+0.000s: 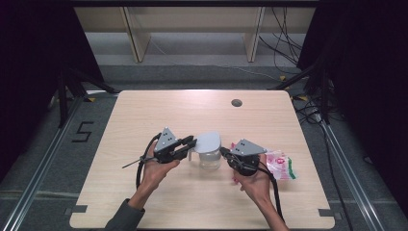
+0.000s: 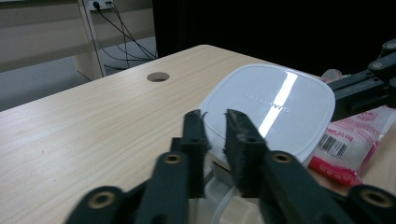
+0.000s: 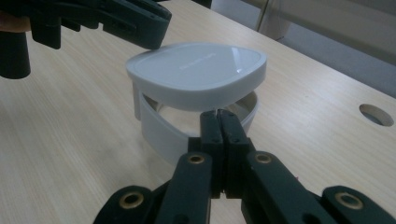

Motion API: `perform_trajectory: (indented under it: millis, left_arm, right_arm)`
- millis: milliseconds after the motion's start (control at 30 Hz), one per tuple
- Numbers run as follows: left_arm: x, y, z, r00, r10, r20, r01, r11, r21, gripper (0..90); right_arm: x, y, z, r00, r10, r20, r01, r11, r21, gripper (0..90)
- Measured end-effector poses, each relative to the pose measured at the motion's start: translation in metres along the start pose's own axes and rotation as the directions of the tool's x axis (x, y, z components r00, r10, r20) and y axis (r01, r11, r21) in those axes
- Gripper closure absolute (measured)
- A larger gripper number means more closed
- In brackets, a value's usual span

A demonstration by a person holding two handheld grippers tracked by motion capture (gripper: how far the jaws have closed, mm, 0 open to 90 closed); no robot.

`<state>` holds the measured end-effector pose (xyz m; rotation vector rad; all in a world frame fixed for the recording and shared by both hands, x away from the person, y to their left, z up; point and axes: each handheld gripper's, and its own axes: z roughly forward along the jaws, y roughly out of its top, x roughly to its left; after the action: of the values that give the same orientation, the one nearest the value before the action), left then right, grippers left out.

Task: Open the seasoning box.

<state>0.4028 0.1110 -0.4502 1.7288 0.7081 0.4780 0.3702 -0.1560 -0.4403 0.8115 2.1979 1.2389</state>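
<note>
A clear tub [image 1: 210, 160] with a white lid [image 1: 208, 141] stands at the table's middle. The lid [image 3: 196, 70] sits raised above the tub's white rim band [image 3: 159, 130], with a gap between them. My left gripper [image 1: 191, 143] reaches in from the left, and its jaws [image 2: 214, 116] stand a little apart at the lid's [image 2: 271, 105] near edge, with no thing pressed between them. My right gripper [image 1: 223, 152] comes from the right. It [image 3: 218, 114] is shut, jaws together, tips just under the lid's edge above the tub's rim.
A pink and white packet [image 1: 280, 163] lies on the table right of the tub, partly behind my right hand. A round cable hole [image 1: 236, 102] sits near the table's far edge. Wooden shelving legs and cables stand on the floor beyond the table.
</note>
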Motion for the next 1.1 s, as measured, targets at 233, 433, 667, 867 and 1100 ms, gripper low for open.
perform_trajectory:
  millis: [233, 433, 667, 867, 1100]
  left_arm:
    - [0.006, 0.0, -0.018, 0.9999, -0.013, 0.003, 0.013, 0.9995, 0.029, 50.9]
    - [0.006, -0.01, -0.027, 0.9999, 0.011, -0.004, -0.011, 0.9972, 0.073, 41.5]
    - [0.001, -0.022, -0.036, 0.9998, 0.015, 0.01, -0.016, 0.9941, 0.107, 34.1]
    - [-0.001, -0.031, -0.041, 1.0, 0.003, 0.009, -0.004, 0.9915, 0.13, 30.6]
    - [-0.007, -0.041, -0.044, 1.0, -0.004, 0.008, 0.003, 0.9865, 0.164, 24.8]
  right_arm:
    - [-0.001, 0.007, 0.001, 0.9998, 0.014, -0.012, -0.015, 1.0, -0.016, 90.0]
    - [0.003, 0.014, 0.004, 0.9994, 0.014, -0.033, -0.015, 0.999, -0.031, 90.0]
    - [0.007, 0.02, 0.007, 0.9993, 0.01, -0.037, -0.011, 0.999, -0.045, 90.0]
    - [0.011, 0.027, 0.01, 0.999, 0.005, -0.044, -0.007, 0.998, -0.057, 90.0]
    - [0.017, 0.034, 0.015, 0.9992, 0.004, -0.039, -0.007, 0.997, -0.082, 90.0]
